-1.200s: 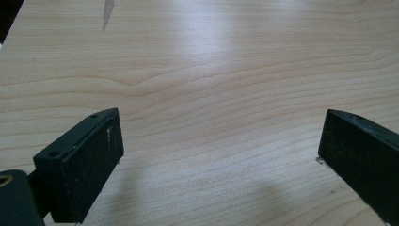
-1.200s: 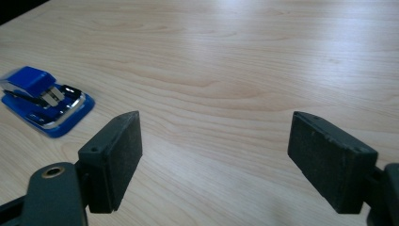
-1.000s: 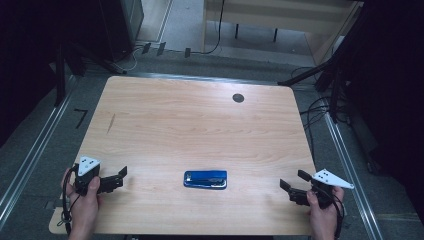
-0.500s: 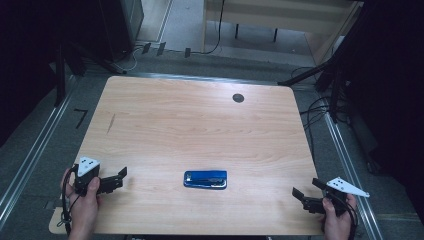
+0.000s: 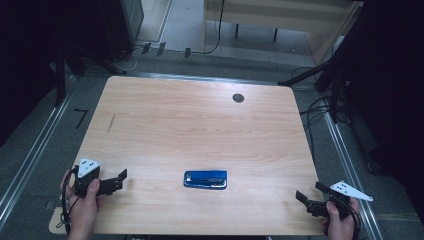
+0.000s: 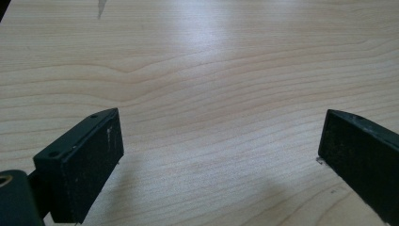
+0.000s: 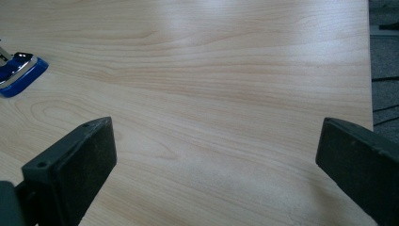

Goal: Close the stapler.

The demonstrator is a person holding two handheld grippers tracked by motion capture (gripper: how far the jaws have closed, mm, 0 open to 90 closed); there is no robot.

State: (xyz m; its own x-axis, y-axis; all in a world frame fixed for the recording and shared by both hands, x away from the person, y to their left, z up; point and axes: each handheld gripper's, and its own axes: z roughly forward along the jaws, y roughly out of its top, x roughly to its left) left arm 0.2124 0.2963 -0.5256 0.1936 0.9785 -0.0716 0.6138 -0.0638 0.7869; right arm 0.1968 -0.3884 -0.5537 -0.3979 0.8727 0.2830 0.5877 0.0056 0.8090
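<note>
Both your tools wide open, empty: left tool (image 5: 118, 180), right tool (image 5: 306, 196). Stapler (image 5: 205, 179) lies flat, slippery; careless pinch could shove it across desk (image 5: 200, 125).

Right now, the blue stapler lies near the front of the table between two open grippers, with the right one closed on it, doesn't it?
Not quite: the right gripper holds nothing; its fingers stand open, well apart from the blue stapler, as the high view shows. The rest is right.

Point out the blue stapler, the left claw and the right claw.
blue stapler (image 5: 205, 179): high view, middle of its top.
left claw (image 5: 118, 179): high view, between its fingertips.
right claw (image 5: 309, 196): high view, between its fingertips.
</note>
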